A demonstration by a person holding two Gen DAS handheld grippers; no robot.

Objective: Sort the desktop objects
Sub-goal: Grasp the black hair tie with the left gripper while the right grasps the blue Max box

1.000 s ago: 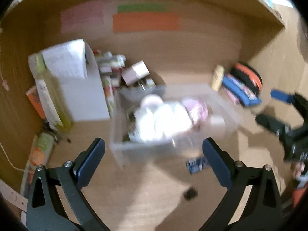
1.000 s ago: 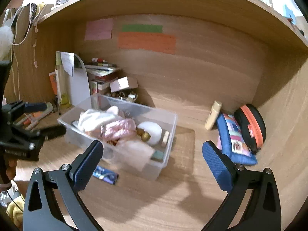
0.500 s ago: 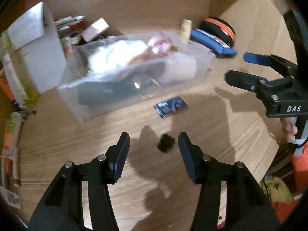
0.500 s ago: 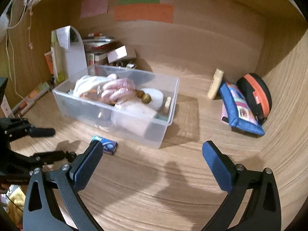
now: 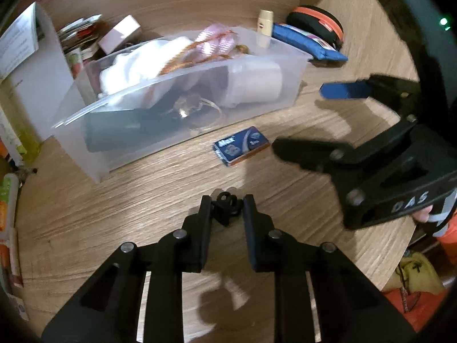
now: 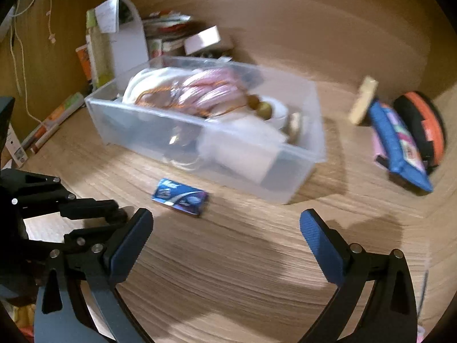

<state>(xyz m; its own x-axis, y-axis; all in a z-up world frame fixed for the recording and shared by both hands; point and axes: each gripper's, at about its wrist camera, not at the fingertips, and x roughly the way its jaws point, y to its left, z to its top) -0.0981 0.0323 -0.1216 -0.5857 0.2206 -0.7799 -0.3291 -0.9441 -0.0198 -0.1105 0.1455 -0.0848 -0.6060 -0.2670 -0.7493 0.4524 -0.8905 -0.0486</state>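
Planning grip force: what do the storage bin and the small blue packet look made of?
The storage bin looks like frosted translucent plastic: contents show dimly through its walls. The small blue packet looks like glossy printed card or foil, with sheen on its face; which one is unclear.

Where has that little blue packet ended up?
The blue packet lies flat on the desk, just in front of the clear bin, in both views.

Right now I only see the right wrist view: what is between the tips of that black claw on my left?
Observer: The left gripper is shut on a small black clip on the wooden desk.
Operator: Anything written on my own claw?
Observer: White letters DAS on the right gripper's black body.
Operator: Any lights?
Observer: One small green light, lit, higher up on it.
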